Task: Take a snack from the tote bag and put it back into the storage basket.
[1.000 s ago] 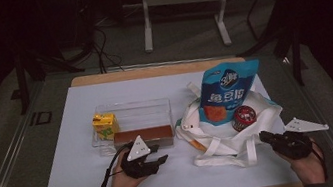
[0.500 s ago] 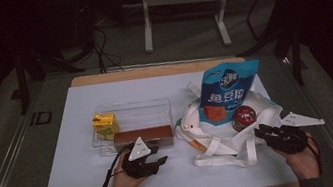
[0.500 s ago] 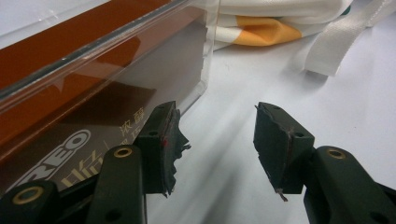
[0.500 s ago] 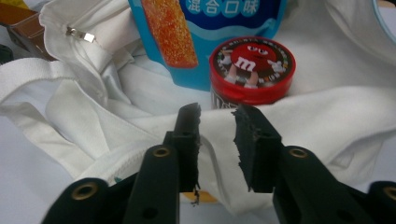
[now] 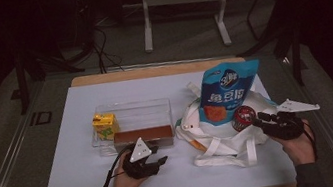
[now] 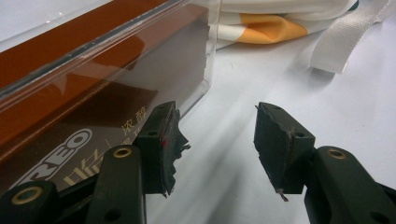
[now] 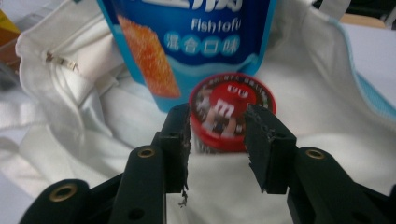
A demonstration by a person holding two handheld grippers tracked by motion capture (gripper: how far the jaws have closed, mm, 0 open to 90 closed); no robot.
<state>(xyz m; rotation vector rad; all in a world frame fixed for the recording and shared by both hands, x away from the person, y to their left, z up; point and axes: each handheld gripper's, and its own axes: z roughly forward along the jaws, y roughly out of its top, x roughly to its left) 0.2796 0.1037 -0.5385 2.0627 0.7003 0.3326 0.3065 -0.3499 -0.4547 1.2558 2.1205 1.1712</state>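
The right claw (image 7: 217,140), jaws just opening and holding nothing, faces a round red-lidded candy tub (image 7: 231,112) lying just ahead on a white cloth bag (image 7: 327,130). The left claw (image 6: 215,135) stands half-wide and empty beside a clear plastic box (image 6: 93,70).

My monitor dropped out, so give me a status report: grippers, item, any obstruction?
Right gripper just opened, jaws either side of round red M&M's tin, no grip. Left gripper open, empty, beside clear plastic box. Blue fish tofu pouch stands close behind the tin.

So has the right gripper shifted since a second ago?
Yes. In the high view the right gripper has moved left and slightly up toward the red round tin on the white bag, jaws just opening, nothing gripped.
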